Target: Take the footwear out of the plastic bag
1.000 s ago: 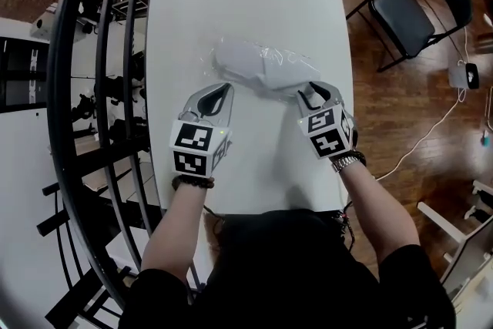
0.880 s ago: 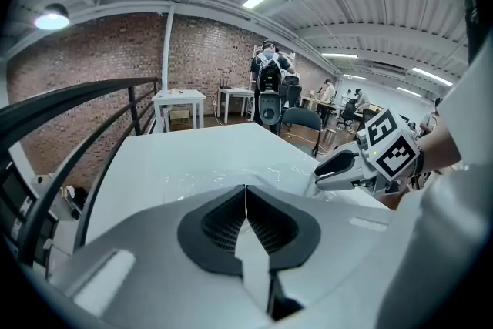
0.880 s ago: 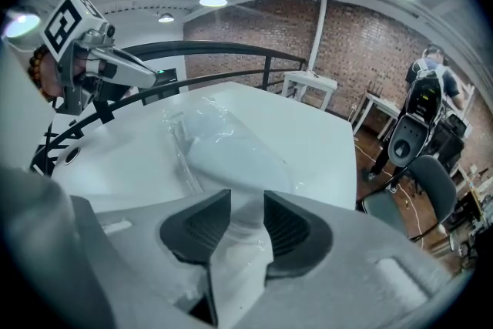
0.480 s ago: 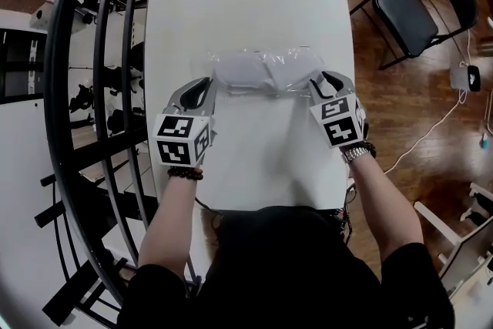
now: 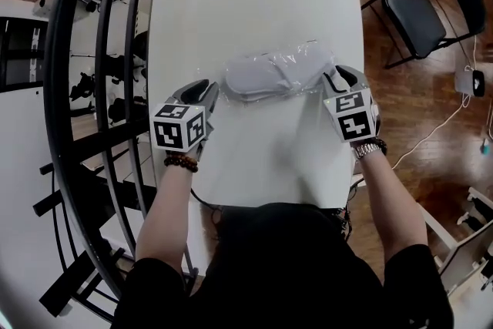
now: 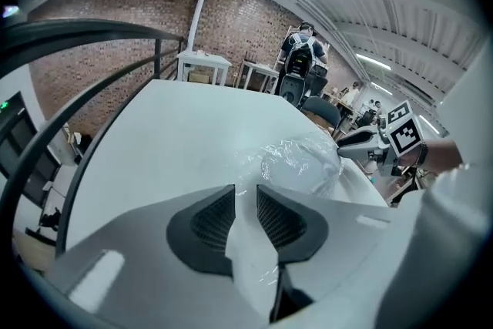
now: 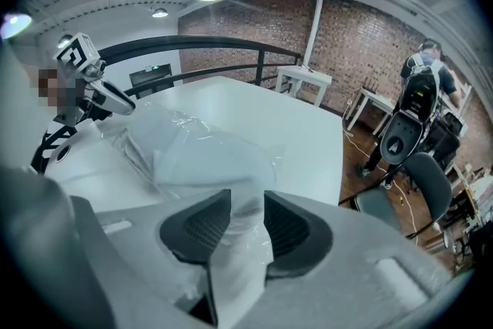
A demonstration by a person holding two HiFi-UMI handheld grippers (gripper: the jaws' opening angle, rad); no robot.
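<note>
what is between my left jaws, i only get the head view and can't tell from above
Observer: In the left gripper view, a thin flap of the plastic bag lies between the jaws of the left gripper. The jaws have just been opening and now stand apart, no longer clamping it.
Operator: ok and the right one, does it really have the bag
Observer: Yes. In the right gripper view, the right gripper is closed on the bunched end of the bag, and crumpled film fills the gap between its jaws.
</note>
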